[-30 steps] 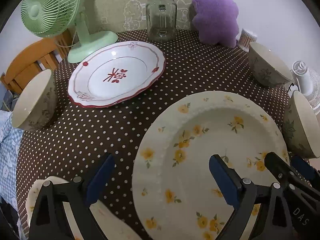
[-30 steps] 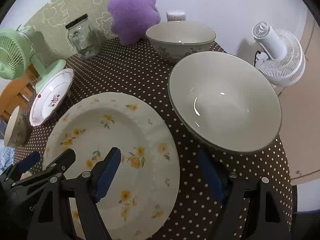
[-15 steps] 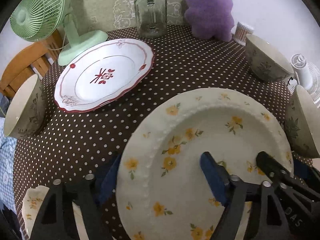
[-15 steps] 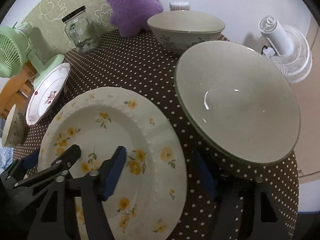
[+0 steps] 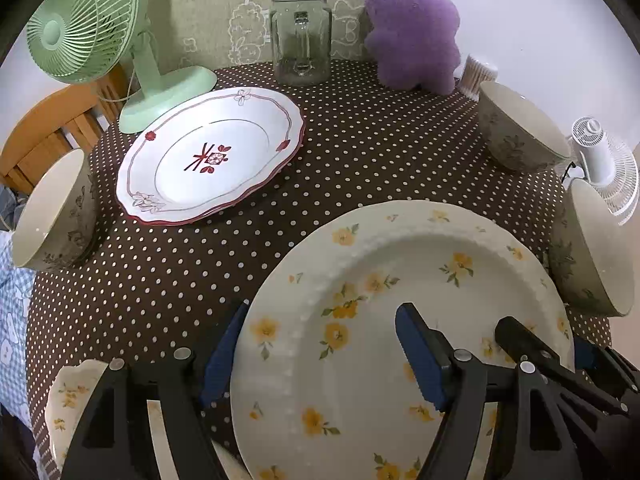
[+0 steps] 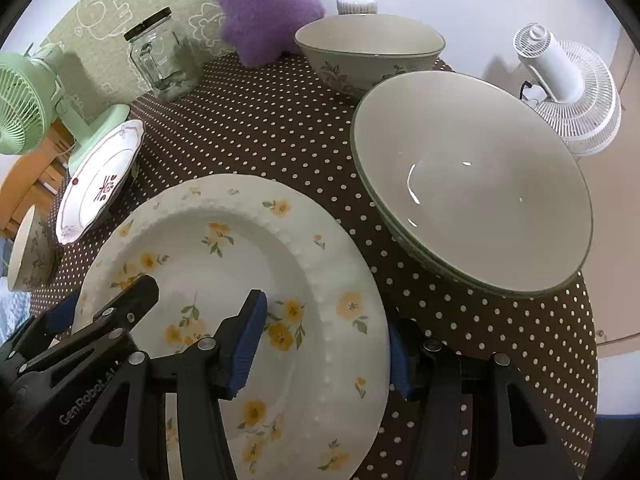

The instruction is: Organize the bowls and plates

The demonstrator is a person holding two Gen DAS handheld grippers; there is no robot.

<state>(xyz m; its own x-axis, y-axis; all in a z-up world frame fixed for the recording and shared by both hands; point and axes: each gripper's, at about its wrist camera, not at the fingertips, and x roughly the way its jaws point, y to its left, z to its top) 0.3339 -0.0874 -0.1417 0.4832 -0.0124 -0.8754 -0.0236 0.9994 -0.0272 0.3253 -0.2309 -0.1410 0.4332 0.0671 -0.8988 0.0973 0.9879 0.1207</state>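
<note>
A cream plate with yellow flowers (image 5: 400, 300) (image 6: 224, 248) lies at the table's near side. My left gripper (image 5: 320, 352) is open and straddles its left rim, one finger under it, one above. My right gripper (image 6: 324, 336) is open and straddles its right rim the same way. A second yellow-flower plate (image 5: 76, 392) lies at the near left. A white plate with red trim (image 5: 208, 160) (image 6: 96, 184) lies at the far left. A bowl (image 5: 52, 208) stands at the left edge. Two bowls (image 6: 472, 200) (image 6: 372, 52) stand on the right.
A green fan (image 5: 88, 28), a glass jar (image 5: 300, 36), a purple plush (image 5: 412, 28) and a toothpick holder (image 5: 476, 76) stand along the far edge. A white fan (image 6: 568, 88) sits off the right side. A wooden chair (image 5: 48, 136) is beyond the left edge.
Both grippers have moved forward and inward, so each now straddles a rim of the yellow-flower plate. The plate has stayed on the table.
</note>
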